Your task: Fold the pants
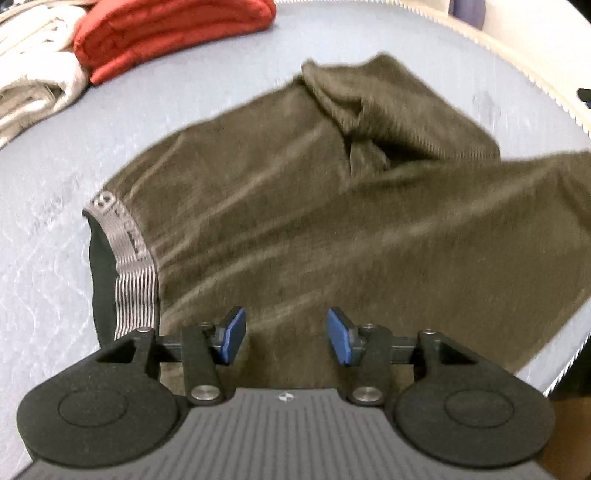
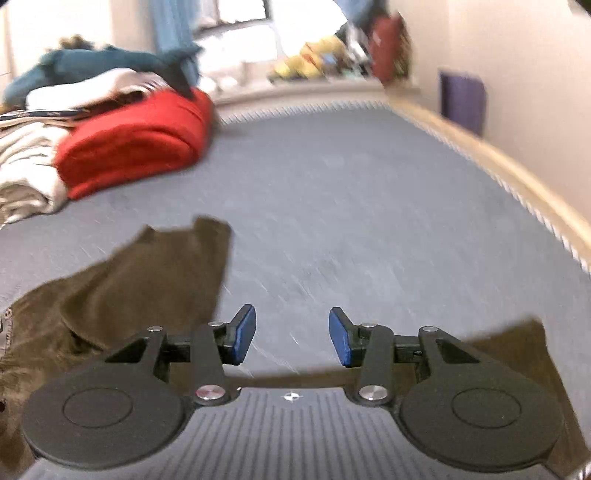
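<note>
Nearest in the left wrist view, the left gripper (image 1: 285,336) hangs over the olive pants (image 1: 295,221) with its blue pads (image 1: 232,336) spread apart and nothing between them; the cloth lies below the fingers, not pinched. The right gripper (image 2: 291,336) likewise has its pads (image 2: 341,336) apart, bare mattress showing in the gap and no cloth gripped.

The pants lie on the grey-blue mattress (image 1: 44,258), partly folded, one thickness doubled over another. Their striped grey waistband (image 1: 125,251) sits at the left edge of the cloth, just ahead of the left gripper's left finger. A rumpled flap rises toward the far end of the garment. In the right wrist view, one corner of the pants (image 2: 140,280) lies left of the gripper and another dark piece shows at the lower right.

Farther off, well apart from the pants, a folded red garment (image 1: 173,33) rests beside a pile of pale clothes (image 1: 33,85). Beyond, the mattress's cream edge (image 2: 480,155) runs along a wall.
</note>
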The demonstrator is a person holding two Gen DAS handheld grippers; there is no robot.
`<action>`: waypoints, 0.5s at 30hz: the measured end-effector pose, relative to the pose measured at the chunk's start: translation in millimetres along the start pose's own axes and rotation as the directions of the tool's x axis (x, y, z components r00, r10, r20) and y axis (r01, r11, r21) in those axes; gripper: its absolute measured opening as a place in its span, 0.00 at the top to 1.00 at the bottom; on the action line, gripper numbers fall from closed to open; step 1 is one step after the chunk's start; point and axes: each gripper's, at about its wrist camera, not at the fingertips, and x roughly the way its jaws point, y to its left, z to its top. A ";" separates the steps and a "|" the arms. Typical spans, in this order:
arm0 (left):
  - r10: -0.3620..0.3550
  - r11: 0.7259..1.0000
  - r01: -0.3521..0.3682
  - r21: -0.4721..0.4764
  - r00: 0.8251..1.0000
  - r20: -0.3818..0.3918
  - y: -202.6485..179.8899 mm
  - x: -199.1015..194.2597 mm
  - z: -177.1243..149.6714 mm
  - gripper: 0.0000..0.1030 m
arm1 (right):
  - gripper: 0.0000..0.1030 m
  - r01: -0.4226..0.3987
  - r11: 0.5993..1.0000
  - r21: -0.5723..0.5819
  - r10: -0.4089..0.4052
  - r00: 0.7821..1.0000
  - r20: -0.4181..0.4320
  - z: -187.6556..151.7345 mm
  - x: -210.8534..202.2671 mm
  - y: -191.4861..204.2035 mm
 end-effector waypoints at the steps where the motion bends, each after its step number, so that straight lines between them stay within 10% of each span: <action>1: 0.000 1.000 0.000 -0.010 1.000 0.020 0.2 0.1 5.7 0.48 | 0.57 -0.008 1.000 -0.018 0.009 1.000 0.022 4.0 2.1 11.7; 9: 0.004 0.997 0.008 -0.075 0.987 0.158 -1.8 0.2 44.0 0.88 | 0.77 -0.102 0.992 -0.077 0.107 0.991 0.074 31.0 32.5 69.9; 15: 0.007 0.991 0.017 -0.132 0.983 0.182 5.2 6.8 63.2 0.91 | 0.79 -0.163 0.987 -0.013 0.163 0.986 0.016 45.7 79.8 90.6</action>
